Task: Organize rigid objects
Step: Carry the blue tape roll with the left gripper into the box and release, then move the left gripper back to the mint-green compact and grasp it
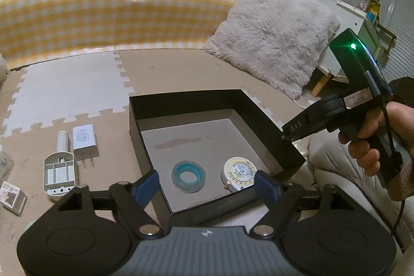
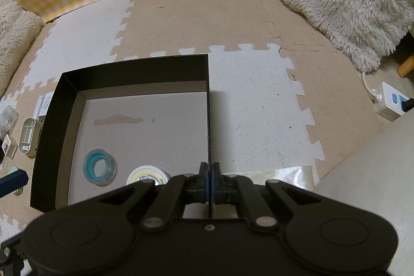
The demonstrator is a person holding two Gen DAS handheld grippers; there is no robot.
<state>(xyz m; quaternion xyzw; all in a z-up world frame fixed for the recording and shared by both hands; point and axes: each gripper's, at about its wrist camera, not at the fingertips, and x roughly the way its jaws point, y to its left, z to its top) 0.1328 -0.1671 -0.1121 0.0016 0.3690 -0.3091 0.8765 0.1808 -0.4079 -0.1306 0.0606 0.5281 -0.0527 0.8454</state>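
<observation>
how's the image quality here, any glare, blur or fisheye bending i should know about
Left wrist view: dim warm light, dark vignette in the corners, and the green LED on the right gripper flares into a small star; the checkered bumper bows strongly. Right wrist view: equally dim but sharp, the black box has curved-looking walls, and the blue tape roll inside shows soft sheen only.

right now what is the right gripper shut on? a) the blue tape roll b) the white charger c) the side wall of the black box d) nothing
c: in the right wrist view the right gripper has its blue pads pressed together on the thin side wall of the black box, while the tape roll lies loose on the box floor.
</observation>
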